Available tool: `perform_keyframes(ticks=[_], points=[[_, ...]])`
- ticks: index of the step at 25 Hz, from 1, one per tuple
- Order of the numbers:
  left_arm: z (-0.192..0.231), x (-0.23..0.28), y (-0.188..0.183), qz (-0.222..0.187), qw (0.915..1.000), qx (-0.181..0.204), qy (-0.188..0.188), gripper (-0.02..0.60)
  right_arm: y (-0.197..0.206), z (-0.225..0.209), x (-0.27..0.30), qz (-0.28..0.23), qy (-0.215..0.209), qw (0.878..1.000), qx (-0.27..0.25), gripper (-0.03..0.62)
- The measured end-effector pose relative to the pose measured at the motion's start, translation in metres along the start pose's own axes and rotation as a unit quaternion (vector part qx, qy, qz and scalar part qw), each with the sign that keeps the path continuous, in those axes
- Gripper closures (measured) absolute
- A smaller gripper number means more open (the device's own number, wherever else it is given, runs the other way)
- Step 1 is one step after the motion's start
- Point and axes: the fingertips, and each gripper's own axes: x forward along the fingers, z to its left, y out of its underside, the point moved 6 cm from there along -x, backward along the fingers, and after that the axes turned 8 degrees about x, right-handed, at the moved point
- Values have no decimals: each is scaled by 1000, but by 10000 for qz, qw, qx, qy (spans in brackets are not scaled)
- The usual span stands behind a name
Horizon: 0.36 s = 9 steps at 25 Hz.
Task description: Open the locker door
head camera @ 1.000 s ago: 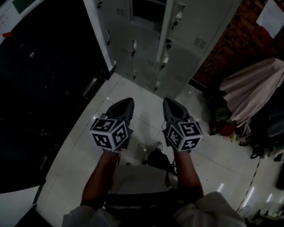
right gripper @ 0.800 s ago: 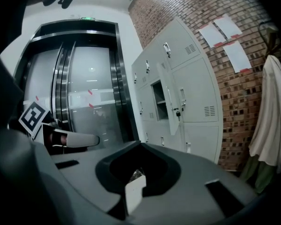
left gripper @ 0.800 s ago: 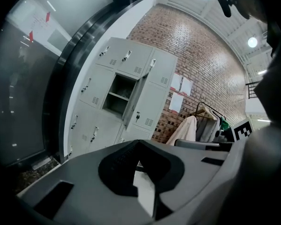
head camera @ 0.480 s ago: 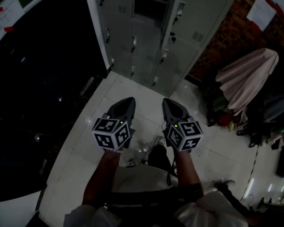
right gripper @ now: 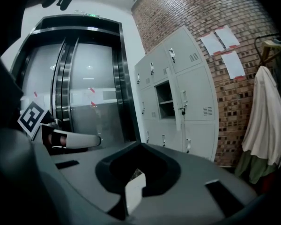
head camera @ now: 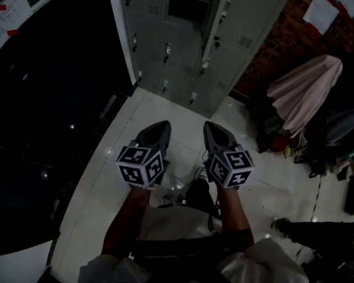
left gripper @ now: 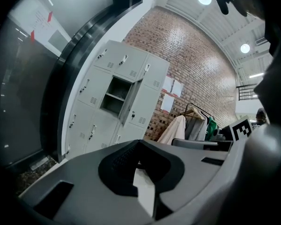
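Tools side by side: my left tool (head camera: pixel 159 127) and right tool (head camera: pixel 211 127), both clenched on nothing, forearms parallel, noses dipped slightly. Compared with a second ago I have shifted little, so the approach remains unfinished. The locker bank (head camera: pixel 165 46) stands well ahead, one door (head camera: pixel 215 7) already ajar.

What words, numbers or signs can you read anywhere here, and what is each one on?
Nothing here can be read as text.
Papers on the brick wall: print too blurred.
Taped sheet on the glass panel: writing too small.
Green sign over the lift doors: too small.
Lockers: no legible numbers or labels.
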Motion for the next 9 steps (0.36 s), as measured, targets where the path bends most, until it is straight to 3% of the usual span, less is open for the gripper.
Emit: perform_keyframes(ticks=[9], points=[[0,-5,-5,-52,10000,31,50,581,-2,5,-4,-45,40,10000,-28,592]])
